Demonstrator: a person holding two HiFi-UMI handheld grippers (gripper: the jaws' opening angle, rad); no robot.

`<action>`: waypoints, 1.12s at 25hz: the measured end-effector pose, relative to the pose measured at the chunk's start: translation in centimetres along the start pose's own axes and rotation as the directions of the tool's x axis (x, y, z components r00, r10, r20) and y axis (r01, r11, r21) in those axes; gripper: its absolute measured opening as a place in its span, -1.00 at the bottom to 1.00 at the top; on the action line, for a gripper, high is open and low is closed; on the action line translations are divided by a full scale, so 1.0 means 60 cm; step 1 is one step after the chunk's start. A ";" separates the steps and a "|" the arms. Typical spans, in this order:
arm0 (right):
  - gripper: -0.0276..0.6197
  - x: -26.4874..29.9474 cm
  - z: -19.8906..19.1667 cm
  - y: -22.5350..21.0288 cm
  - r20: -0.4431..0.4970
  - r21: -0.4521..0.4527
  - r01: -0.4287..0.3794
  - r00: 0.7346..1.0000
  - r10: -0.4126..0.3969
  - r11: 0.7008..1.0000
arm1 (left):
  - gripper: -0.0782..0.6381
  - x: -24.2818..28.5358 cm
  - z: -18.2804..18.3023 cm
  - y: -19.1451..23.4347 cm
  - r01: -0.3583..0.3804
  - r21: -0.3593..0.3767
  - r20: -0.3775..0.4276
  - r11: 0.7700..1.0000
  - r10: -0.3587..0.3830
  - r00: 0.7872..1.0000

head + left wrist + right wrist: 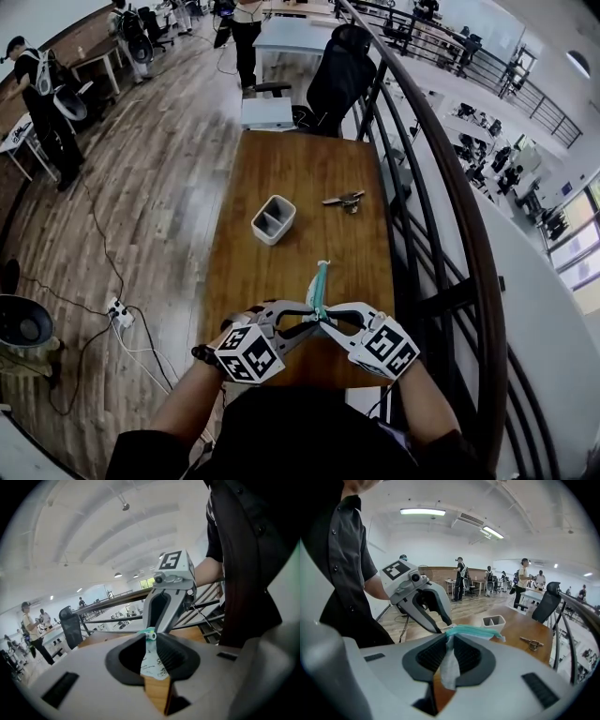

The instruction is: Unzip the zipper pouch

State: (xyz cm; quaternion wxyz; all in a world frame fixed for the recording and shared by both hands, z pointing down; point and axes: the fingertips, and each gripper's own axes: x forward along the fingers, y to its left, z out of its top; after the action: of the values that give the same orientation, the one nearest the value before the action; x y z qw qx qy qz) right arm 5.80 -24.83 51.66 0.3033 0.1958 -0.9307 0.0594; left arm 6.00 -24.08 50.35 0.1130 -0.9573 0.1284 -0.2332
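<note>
The zipper pouch (321,289) is pale and see-through with a teal zipper, and it is held edge-up above the front of the wooden table (291,159). My left gripper (311,320) and right gripper (327,320) meet at its near end, tips almost touching. In the left gripper view the pouch (153,660) fills the gap between my left gripper's (153,644) pads, with the teal zipper pull (150,633) at their tips. The right gripper view shows a pouch corner (449,667) pinched between my right gripper's (451,643) pads, with the zipper band (474,631) running away from them.
A white two-compartment holder (273,218) stands mid-table and a small metal object (345,200) lies to its right. A white box (267,113) and a black chair (339,80) sit at the far end. A dark railing (441,187) runs along the table's right side.
</note>
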 end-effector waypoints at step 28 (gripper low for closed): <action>-0.77 0.003 -0.022 0.009 -0.045 -0.026 0.006 0.999 -0.007 1.000 | -0.72 -0.001 -0.004 0.008 0.060 -0.101 0.016 0.993 -0.058 0.998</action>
State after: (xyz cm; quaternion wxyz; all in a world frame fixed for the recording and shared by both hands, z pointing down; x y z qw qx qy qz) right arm 6.17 -24.09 52.81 0.3267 0.1937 -0.9237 0.0508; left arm 5.74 -24.57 50.38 0.0581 -0.9666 0.1110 -0.2235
